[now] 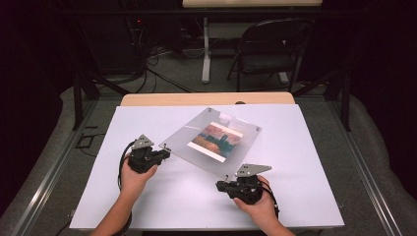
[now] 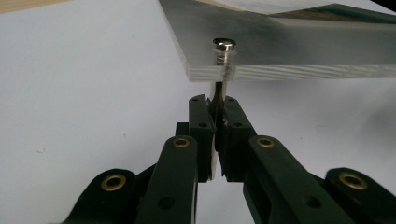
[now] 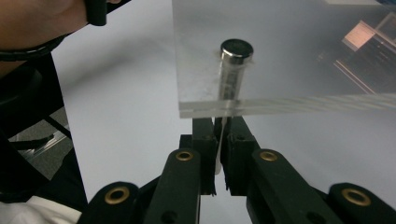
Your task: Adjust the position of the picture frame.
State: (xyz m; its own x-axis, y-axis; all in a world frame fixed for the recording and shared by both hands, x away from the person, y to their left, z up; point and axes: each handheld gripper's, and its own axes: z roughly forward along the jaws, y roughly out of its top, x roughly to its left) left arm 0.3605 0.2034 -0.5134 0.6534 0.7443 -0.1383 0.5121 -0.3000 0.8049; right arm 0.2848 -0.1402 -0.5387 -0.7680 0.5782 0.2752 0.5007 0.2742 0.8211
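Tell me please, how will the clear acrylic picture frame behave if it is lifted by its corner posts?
The clear frame looks like a thick rigid slab, so it should probably stay flat, not sag. The left tongs and right tongs pinch only thin metal posts under opposite corners, so it may swing or slip. Its glossy faces likely scratch easily.

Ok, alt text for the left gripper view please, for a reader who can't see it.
The left claw, its two black jaws shut, grips the metal standoff under a corner of a thick clear acrylic panel. The screw head sits on top of the panel, above the white table.
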